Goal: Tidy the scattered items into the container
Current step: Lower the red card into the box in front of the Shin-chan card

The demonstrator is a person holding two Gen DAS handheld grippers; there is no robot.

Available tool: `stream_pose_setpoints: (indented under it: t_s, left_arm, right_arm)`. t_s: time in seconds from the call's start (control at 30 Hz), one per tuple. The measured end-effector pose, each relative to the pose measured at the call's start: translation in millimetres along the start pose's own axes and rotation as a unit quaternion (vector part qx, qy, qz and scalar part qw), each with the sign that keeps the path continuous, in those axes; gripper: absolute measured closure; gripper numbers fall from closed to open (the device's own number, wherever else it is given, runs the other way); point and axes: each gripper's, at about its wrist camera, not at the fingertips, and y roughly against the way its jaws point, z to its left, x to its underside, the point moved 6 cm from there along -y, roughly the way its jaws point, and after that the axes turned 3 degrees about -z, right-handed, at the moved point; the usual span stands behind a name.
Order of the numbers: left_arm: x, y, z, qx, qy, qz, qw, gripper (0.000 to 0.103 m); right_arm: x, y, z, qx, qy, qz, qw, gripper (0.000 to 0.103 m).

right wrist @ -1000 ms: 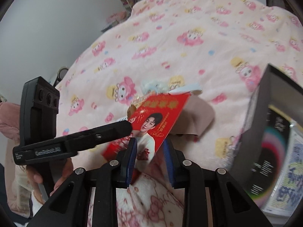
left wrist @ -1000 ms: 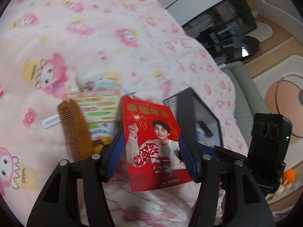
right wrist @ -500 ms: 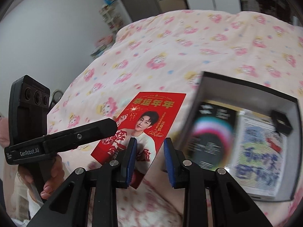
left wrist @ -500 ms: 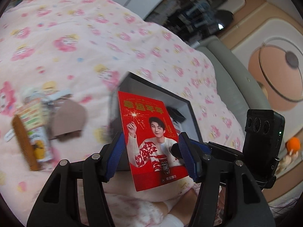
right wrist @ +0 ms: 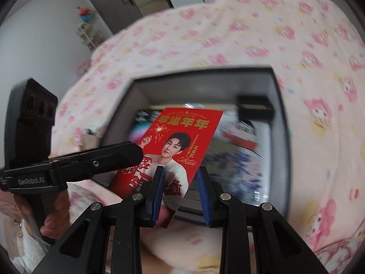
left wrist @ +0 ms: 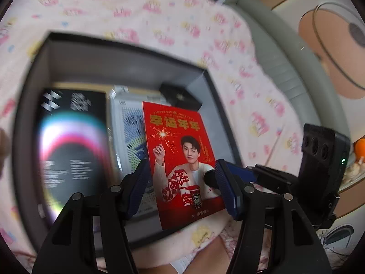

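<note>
Placement is the step in hand: the red card (left wrist: 175,141) is up in the air over the open dark box (left wrist: 114,68), which sits on the pink patterned blanket (left wrist: 159,11). The card's upper part is over the box's inside, while its lower end overhangs the near edge.

The left gripper (left wrist: 181,166) holds the card across its width, one blue pad against each long side, at a middling spread. The right gripper (right wrist: 180,173) has its fingers set narrow. The card's lower corner dips into the gap between them, but the right-hand pad stands clear of it, so it does not appear to be clamping anything. A person's hand (right wrist: 54,214) grips the left tool's handle.

The box is already partly filled. A black booklet with a coloured ring (left wrist: 73,148) lies along its left side, a white printed pack (left wrist: 127,118) lies beside that, and a small black case (left wrist: 180,96) sits in the far right corner (both views are smeared, so finer detail is lost).

The next move, as I judge it, is to carry the card a little further in past the near edge. It then needs tipping flat, lowering onto the white pack, and only then should the left pads spread. If they let go too early, the stiff card could slide off the rim onto the blanket.
</note>
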Motion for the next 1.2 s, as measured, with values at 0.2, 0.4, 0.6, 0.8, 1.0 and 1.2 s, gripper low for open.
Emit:
stream_pose_setpoints:
  t_s: [0.2,0.4,0.6,0.8,1.0,1.2]
  left_arm:
    - [12,-38,5,-0.033,0.011,0.035,0.9988,0.043]
    - [6,-21,17,-0.042,0.011,0.023,0.9988,0.045]
    - [-5,-26,32,-0.073,0.015,0.033,0.9967,0.066]
    - [2,-50,30,-0.105,0.008,0.067,0.9922,0.071]
    - [6,-63,18,-0.115,0.010,0.091,0.9891,0.071]
    - [2,-52,11,-0.120,0.031,0.045,0.9913,0.077]
  right_arm:
    - [7,-23,-29,0.019,-0.030,0.027,0.999,0.078]
    - [1,-15,-26,0.021,-0.015,0.018,0.999,0.079]
    - [-31,0,-44,0.058,-0.005,-0.024,0.998,0.079]
    - [-33,-10,-40,0.034,-0.003,-0.025,0.999,0.079]
    - [-30,-2,-54,0.060,-0.010,-0.038,0.997,0.079]
    - [-27,0,-63,0.051,-0.021,-0.038,0.998,0.079]
